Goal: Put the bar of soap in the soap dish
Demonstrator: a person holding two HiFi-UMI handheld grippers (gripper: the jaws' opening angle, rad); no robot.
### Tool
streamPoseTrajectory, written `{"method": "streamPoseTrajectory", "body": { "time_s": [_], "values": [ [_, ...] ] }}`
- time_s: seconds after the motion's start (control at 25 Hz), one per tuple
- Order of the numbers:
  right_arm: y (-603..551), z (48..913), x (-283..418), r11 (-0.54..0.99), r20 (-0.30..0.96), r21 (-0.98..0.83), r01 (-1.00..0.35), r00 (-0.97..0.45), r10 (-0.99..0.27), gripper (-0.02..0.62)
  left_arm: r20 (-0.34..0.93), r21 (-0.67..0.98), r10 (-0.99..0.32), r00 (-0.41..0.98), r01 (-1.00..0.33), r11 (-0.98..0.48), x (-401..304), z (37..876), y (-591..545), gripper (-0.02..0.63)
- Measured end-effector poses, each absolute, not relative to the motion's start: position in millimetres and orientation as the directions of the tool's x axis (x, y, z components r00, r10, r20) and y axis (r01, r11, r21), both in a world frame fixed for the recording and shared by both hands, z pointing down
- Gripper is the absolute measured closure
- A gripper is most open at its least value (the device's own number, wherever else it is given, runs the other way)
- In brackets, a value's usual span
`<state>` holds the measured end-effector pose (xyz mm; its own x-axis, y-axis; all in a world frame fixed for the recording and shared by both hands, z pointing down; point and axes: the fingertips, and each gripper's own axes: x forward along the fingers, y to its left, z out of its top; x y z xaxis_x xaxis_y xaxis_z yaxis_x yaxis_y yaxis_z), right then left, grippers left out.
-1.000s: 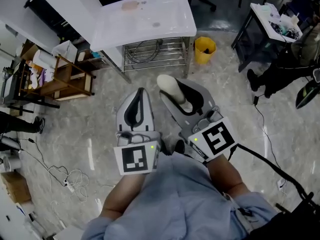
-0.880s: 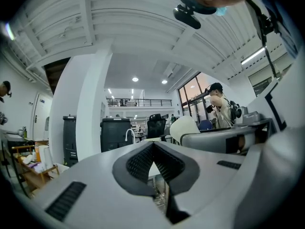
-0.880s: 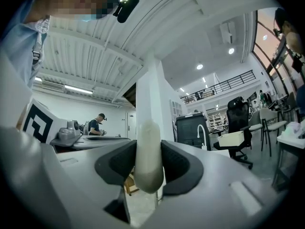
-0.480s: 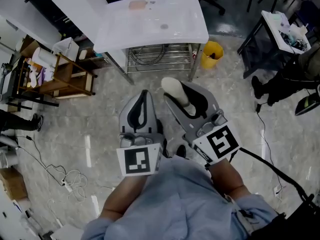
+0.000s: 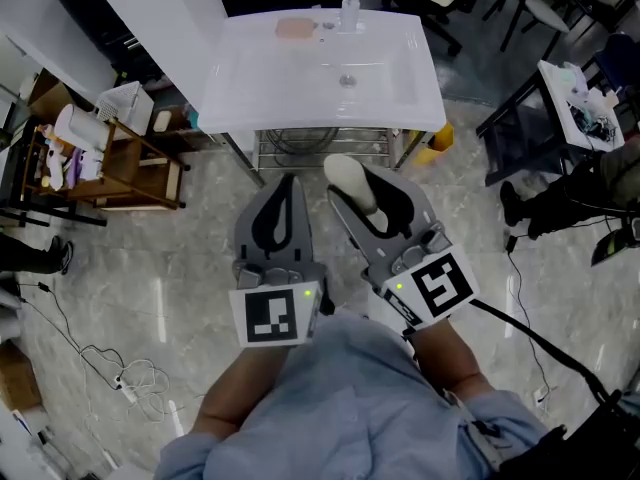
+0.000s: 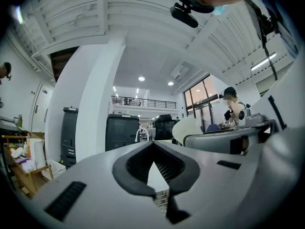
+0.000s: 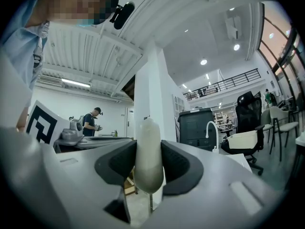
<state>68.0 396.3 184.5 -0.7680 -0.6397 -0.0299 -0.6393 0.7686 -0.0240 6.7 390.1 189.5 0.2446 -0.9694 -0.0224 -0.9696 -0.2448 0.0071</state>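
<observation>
My left gripper point(image 5: 284, 183) is empty, jaws closed, tucked aside as a spare. My right gripper point(image 5: 368, 200) has its jaws clamped on the bar of soap point(image 5: 347, 176) by its flat sides, so the soap juts past their tips. That leaves it ready for what I take to be the pinkish soap dish point(image 5: 295, 29) on the counter point(image 5: 260, 78), well ahead.

soap dish point(image 5: 296, 28) on sink point(image 5: 240, 98), shelf point(image 5: 140, 183) left of sink

Light blue shirt point(image 5: 340, 408), grey left gripper point(image 5: 288, 182) and right gripper point(image 5: 360, 190), black-and-white marker cubes point(image 5: 272, 318), black cable point(image 5: 530, 334)
</observation>
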Motion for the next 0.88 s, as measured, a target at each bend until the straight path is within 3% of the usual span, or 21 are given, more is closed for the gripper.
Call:
{"method": "streamPoseTrajectory", "body": {
  "time_s": [0.36, 0.88],
  "values": [
    [345, 181, 24, 0.748, -0.023, 0.0, -0.664, -0.747, -0.664, 0.443, -0.028, 0.034, -0.962, 0.272, -0.961, -0.273, -39, 193, 340, 0.601],
    [286, 192, 23, 0.728, -0.009, -0.012, -0.686, -0.728, -0.686, 0.443, -0.001, 0.047, -0.958, 0.287, -0.957, -0.287, -43, 208, 281, 0.601]
  ]
}}
